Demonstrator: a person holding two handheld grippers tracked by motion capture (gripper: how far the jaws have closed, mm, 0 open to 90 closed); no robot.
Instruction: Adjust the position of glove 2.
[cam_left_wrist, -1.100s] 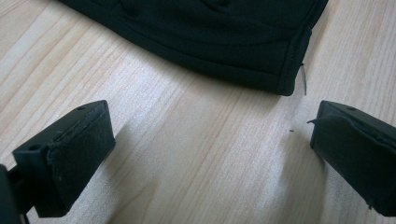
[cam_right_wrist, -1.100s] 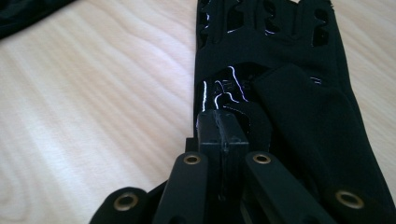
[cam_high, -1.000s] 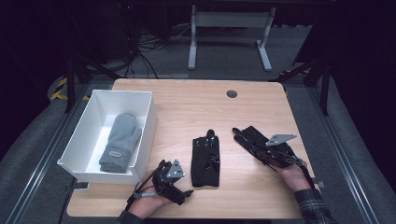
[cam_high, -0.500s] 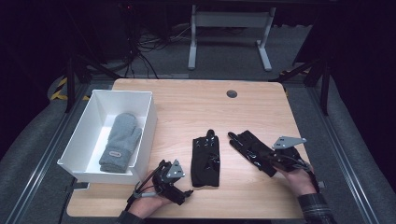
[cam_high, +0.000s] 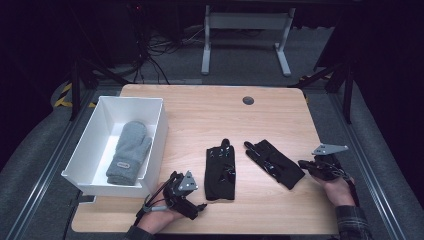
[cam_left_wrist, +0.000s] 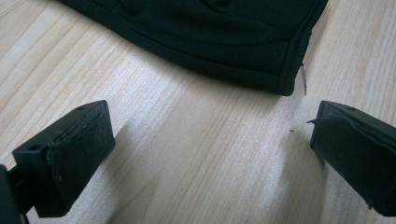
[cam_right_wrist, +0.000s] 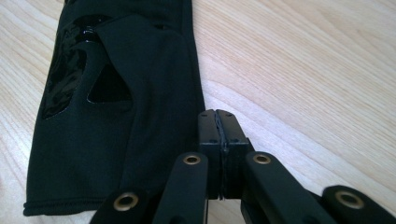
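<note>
On the desk (cam_high: 200, 107), a white bin (cam_high: 95, 145) at the left holds 1 grey mitten (cam_high: 129, 150). Just right of it, the left gripper (cam_high: 192, 207) rests with jaws wide apart, near the cuff of the left glove (cam_high: 220, 170). The right glove (cam_high: 274, 162) lies angled beside that. The right gripper (cam_high: 306, 165) sits at its cuff edge, jaws pressed together on nothing

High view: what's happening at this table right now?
A person works two black gloves on a wooden table. The right hand-held gripper, jaws shut, sits at the cuff of the right glove. The left hand-held gripper, jaws open, hovers just short of the middle glove. A grey mitten lies in the white bin.
</note>
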